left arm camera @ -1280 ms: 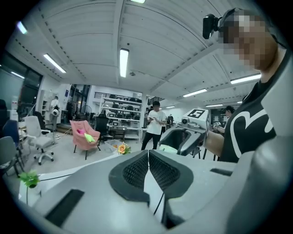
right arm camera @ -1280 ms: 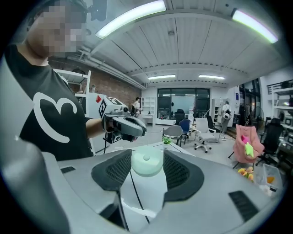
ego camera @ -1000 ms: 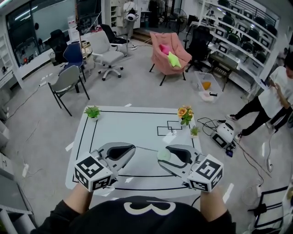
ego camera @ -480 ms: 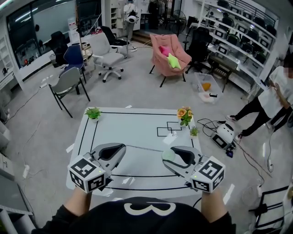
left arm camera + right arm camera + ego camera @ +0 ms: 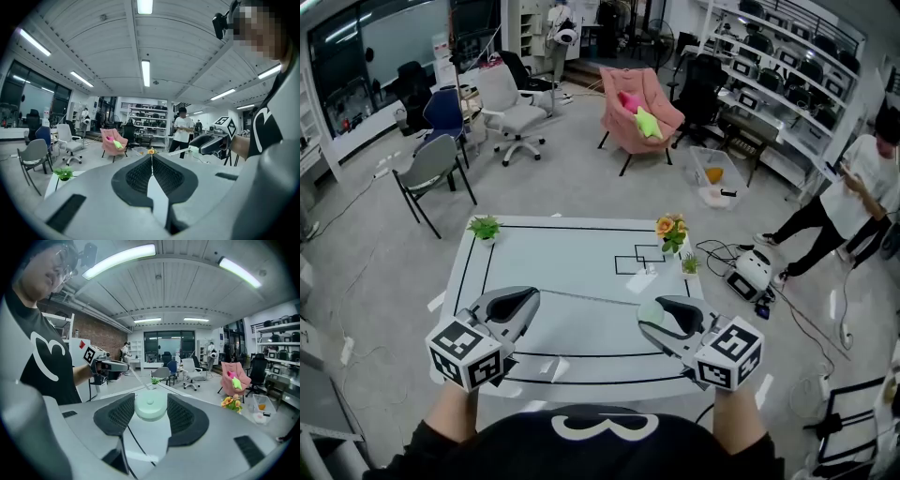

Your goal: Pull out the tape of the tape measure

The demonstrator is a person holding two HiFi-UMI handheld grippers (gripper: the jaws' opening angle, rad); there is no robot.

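A pale green round tape measure (image 5: 650, 311) sits between the jaws of my right gripper (image 5: 647, 315), which is shut on its case above the white table (image 5: 581, 251). In the right gripper view the case (image 5: 150, 407) fills the gap between the pads. A thin tape (image 5: 586, 297) runs leftward from it to my left gripper (image 5: 531, 298), shut on the tape's end. The left gripper view shows its jaws pressed together (image 5: 151, 157), with the tape (image 5: 185, 149) leading to the other gripper (image 5: 212, 141).
On the table's far edge stand a green plant (image 5: 485, 227), a flower pot (image 5: 669, 228) and a small plant (image 5: 689, 264). Black lines mark the tabletop. A person (image 5: 853, 192) stands at the right; chairs (image 5: 431, 167) and a pink armchair (image 5: 639, 111) lie beyond.
My left gripper has moved left and my right slightly right, so the grippers are farther apart and the tape between them is longer.
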